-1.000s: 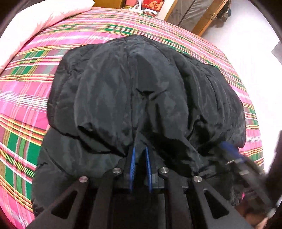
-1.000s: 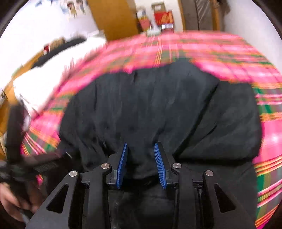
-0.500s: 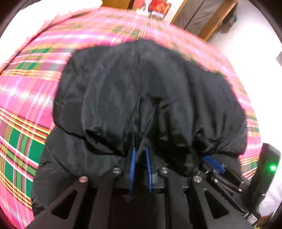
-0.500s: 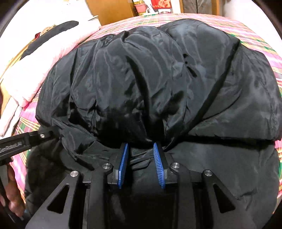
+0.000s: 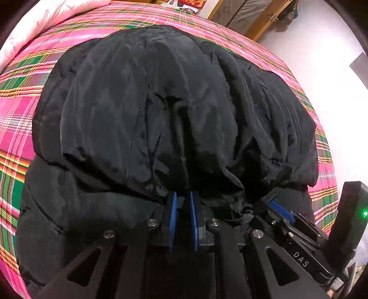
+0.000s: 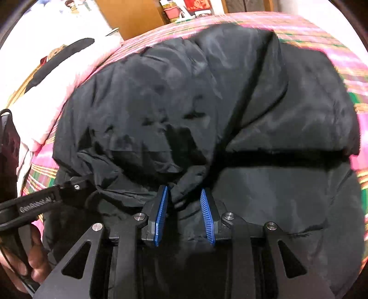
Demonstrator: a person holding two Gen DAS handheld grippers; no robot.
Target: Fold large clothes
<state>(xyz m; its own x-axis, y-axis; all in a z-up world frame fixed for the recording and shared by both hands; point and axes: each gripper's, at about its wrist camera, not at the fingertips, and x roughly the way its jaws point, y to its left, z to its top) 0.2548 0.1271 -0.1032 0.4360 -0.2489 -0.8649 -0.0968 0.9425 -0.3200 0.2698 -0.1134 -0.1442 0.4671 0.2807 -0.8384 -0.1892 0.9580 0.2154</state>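
**One fold laid over, both grips at the near edge**

We had the black padded jacket (image 5: 161,110) spread across the plaid bedcover (image 5: 27,99), with one puffy half doubled back over the layer beneath it, so that its folded edge ran across the garment just in front of our tools. Our left gripper (image 5: 182,204) had its blue pads drawn close together, with a bunch of the top layer's fabric running down between them; we judged it clamped on that edge. Our right gripper (image 6: 182,197) had its pads standing apart, a knot of fabric sitting between them without either pad clearly pressing it.

We judged the task roughly midway: a first fold looked made, but the bundle was bulky and uneven, and a further fold and some flattening seemed left to do.

For room, the bedcover lay bare beyond the jacket's far edge and to its left. On the right the bed's edge came near the jacket, with pale floor (image 5: 322,57) beyond. A white quilt (image 5: 46,18) lay at the far left corner, well apart from the jacket. The two grippers sat just beside each other, leaving little slack between them.
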